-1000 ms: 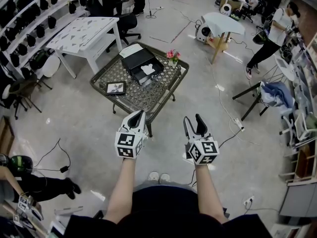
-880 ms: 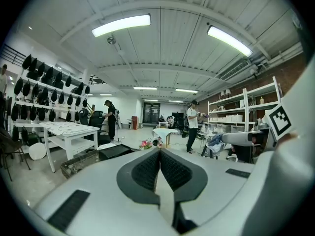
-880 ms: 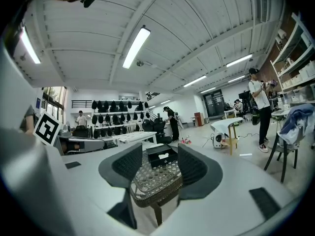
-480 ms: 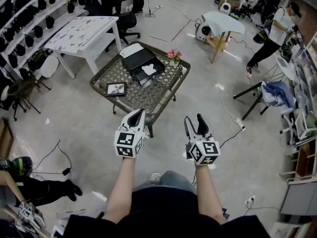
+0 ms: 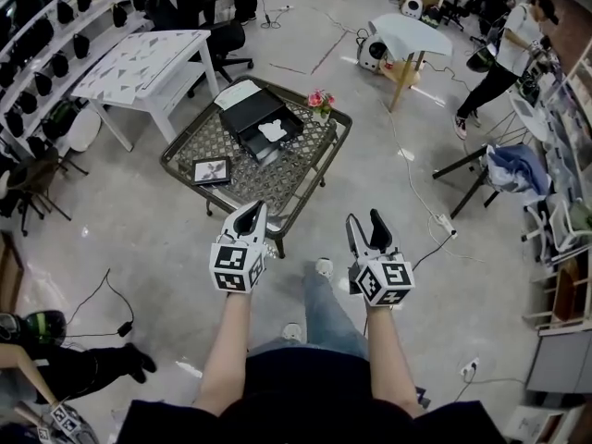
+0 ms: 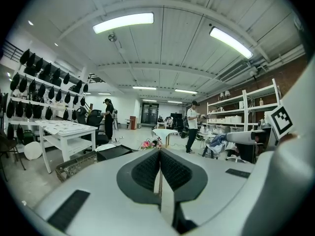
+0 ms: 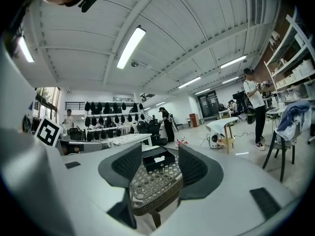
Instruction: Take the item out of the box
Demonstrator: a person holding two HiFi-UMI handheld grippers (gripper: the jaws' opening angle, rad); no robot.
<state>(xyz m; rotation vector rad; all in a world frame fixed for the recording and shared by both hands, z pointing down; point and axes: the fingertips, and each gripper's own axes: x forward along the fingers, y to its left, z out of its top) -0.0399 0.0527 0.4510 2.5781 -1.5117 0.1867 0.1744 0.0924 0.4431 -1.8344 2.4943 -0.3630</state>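
Left tool (image 5: 252,215): pressed together, empty.
Right tool (image 5: 366,222): spread, just been opening, nothing between.
Box (image 5: 262,123): black, open, on table (image 5: 287,169), well ahead of my tools.
Item (image 5: 274,130): white, I see it inside box.

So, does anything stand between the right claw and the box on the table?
Nothing visible does. The right claw, just opened wider and empty, is short of the table; only bare tabletop lies before the box. The picture frame lies aside.
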